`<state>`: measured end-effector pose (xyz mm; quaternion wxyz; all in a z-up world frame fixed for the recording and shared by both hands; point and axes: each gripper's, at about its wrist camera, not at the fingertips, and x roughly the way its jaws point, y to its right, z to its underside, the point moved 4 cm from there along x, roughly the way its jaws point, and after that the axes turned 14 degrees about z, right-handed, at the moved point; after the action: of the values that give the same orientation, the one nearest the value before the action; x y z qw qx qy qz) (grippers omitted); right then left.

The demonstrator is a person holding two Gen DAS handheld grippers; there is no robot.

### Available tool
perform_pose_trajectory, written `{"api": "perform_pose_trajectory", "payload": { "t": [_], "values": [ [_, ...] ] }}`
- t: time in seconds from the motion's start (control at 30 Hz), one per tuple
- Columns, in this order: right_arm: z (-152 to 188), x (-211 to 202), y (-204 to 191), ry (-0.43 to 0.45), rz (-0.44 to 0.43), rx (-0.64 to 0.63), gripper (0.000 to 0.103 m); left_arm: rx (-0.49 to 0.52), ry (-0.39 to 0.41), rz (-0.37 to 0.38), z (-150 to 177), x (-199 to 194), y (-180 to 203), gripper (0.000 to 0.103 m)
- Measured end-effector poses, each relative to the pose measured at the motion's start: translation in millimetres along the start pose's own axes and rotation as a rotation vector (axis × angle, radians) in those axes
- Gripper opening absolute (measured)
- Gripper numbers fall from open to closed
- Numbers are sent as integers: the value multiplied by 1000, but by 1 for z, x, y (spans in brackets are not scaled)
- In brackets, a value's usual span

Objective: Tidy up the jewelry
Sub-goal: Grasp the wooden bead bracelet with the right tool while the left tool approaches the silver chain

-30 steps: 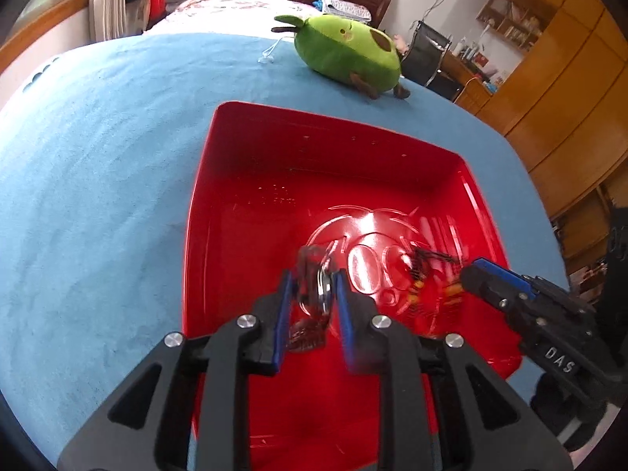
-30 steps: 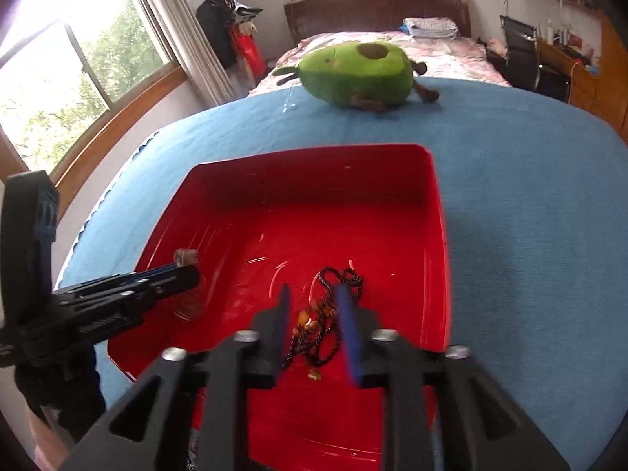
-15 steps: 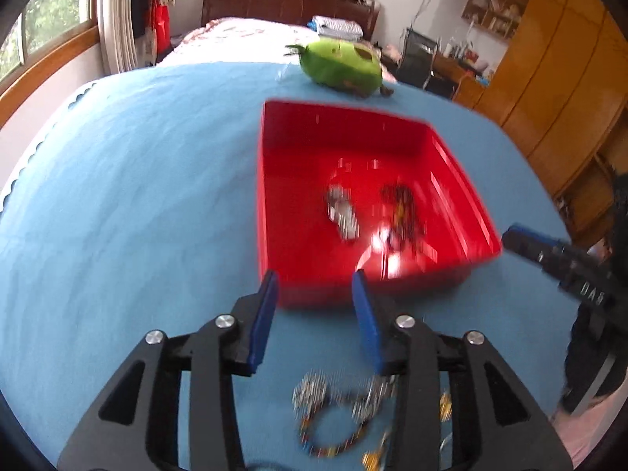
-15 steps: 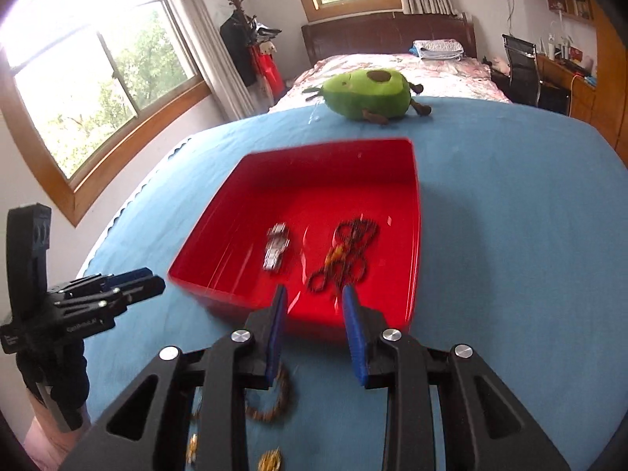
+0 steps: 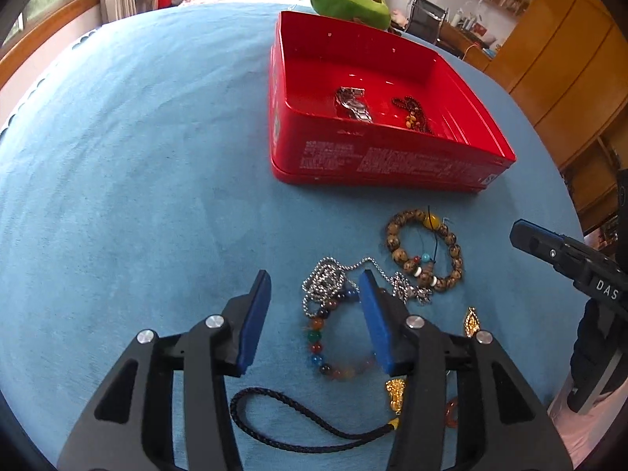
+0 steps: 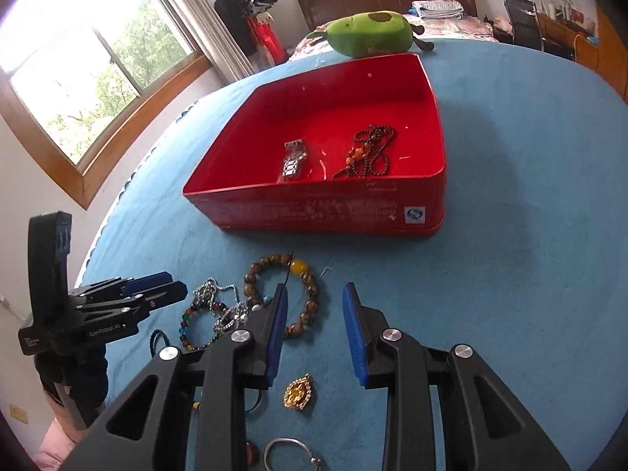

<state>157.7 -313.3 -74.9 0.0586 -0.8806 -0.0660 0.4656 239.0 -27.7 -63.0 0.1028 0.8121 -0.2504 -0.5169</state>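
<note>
**Both grippers pulled back from the tin, jaws empty**

Since a second ago, both grippers have drawn back out of the red tin [image 5: 386,165] and now hang over the loose jewelry on the blue cloth [image 5: 137,176]. The watch and the dark bead string they held then now lie inside the tin.

The left gripper [image 5: 316,294] stands wide open and holds nothing. Between its jaws lies one multicoloured bead bracelet [image 5: 318,337], partly behind the right-hand jaw. Just ahead of the jaw tips is one silver ball chain [image 5: 333,278], bunched and touching that bracelet. Ahead and to the right of the jaws lies one brown bead bracelet [image 5: 424,247] with a yellow bead. One black braided cord [image 5: 298,424] loops below the jaws, ending in a gold charm [image 5: 395,390].

The right gripper [image 6: 314,310] is also wide open and empty. Its left-hand jaw covers part of the brown bead bracelet [image 6: 274,271]. Below the gap between the jaws lies one gold pendant [image 6: 298,392], and lower still one silver bangle [image 6: 286,455].

Well ahead of both pairs of jaws, the tin holds two things: one silver watch [image 6: 292,163] and one dark bead string [image 6: 369,153], lying apart. Beyond the tin sits one green avocado plush [image 6: 371,33].
</note>
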Motion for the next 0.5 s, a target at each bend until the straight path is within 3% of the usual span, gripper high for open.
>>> {"api": "perform_pose_trajectory", "payload": {
  "t": [0.1,0.5],
  "values": [
    [7,-2,-5,0,0,-15,30,4,-9,18,5,-3,1,52],
    [15,17,-6,-41,29,-12,33,-15,0,27,15,-6,-4,52]
  ]
}}
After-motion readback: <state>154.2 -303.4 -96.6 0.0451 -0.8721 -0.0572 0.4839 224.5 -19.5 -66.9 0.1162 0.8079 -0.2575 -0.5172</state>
